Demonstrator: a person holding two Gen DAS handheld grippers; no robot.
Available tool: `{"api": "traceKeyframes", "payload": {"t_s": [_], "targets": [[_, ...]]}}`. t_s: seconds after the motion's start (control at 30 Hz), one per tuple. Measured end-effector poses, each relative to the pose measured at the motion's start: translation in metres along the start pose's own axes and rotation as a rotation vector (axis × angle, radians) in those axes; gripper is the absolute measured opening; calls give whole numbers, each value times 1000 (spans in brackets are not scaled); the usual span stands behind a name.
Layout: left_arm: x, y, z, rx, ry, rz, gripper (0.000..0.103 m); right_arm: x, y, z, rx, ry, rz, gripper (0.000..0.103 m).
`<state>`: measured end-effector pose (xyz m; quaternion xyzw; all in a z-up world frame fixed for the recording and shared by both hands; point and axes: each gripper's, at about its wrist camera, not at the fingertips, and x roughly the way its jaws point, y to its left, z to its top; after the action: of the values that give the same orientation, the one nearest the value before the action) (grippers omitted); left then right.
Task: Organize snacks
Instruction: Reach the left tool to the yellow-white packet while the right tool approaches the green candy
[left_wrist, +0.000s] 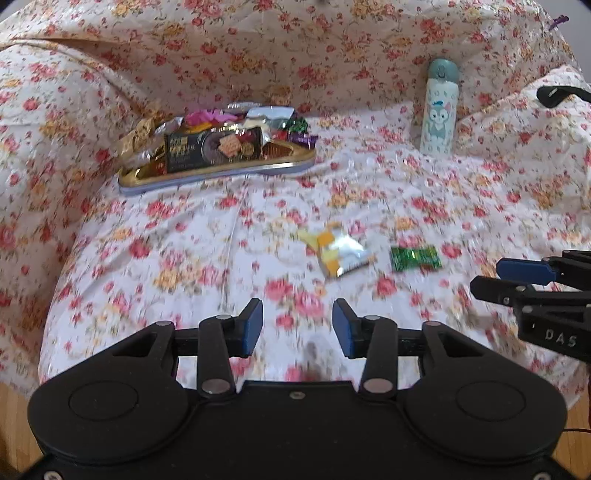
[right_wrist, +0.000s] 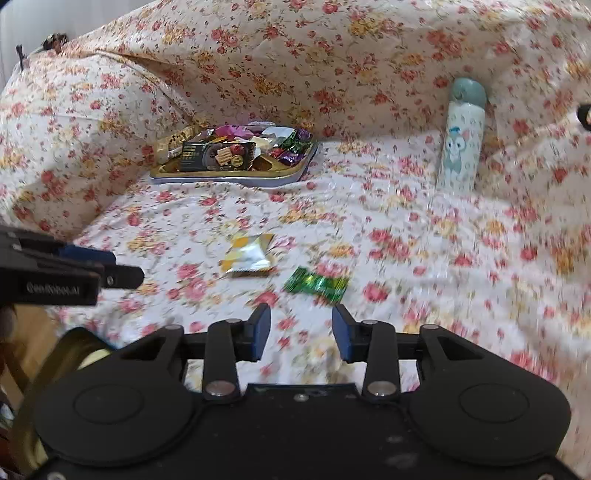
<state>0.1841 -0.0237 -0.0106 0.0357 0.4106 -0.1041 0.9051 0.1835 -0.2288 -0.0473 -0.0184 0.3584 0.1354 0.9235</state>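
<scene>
Both claws, left claw (left_wrist: 297, 328) and right claw (right_wrist: 301, 332), are held released, empty; the crinkly green foil candy wrapper (right_wrist: 317, 284) at twelve o'clock could be pushed away if approached too flat.

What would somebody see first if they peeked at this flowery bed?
Probably the tray piled with shiny snack wrappers at the back left, and the pale bottle with a cartoon animal leaning at the back right. Nearer, a yellow and silver packet and a green candy lie loose on the flowered cloth.
</scene>
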Motion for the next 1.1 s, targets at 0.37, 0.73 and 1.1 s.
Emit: {"api": "traceKeyframes", "payload": {"t_s": [0.37,0.73,1.1], "targets": [[52,-6,30,-18,-25,-59,65,46,-11,9,-169,-47,62,64],[92,-21,45,7,-4,-64,67,92,-20,3,-258,-9,111,65],[113,-27,43,13,16,-61,67,112,-36,3,-219,-34,96,59]]}}
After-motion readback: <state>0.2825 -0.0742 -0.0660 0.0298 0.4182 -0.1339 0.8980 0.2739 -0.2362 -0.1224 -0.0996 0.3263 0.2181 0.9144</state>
